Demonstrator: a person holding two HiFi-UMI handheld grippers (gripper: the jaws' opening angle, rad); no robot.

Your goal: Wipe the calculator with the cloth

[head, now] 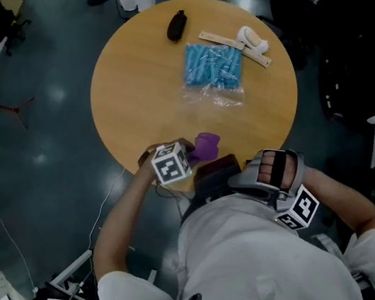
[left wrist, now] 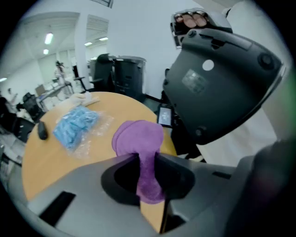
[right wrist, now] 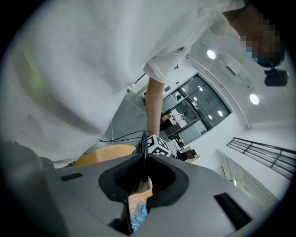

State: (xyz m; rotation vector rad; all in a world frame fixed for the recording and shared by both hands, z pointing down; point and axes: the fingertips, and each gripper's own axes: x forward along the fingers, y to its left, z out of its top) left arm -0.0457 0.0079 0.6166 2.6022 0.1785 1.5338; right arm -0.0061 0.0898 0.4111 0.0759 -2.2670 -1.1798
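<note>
Round wooden table (head: 128, 98) on a dark office floor, with a blue packet (head: 212, 66) at upper centre of the head view.

My left gripper (left wrist: 147, 172) is pinched tight on the purple cloth (left wrist: 138, 136), which flops out past the jaws. My right gripper (right wrist: 143, 173) is clamped on the calculator (right wrist: 144, 155), a thin dark slab held at the table's near edge, lower centre.

Both items are in hand. The cloth sits just beside the calculator, but contact cannot be confirmed. I judge all wiping strokes remain.
</note>
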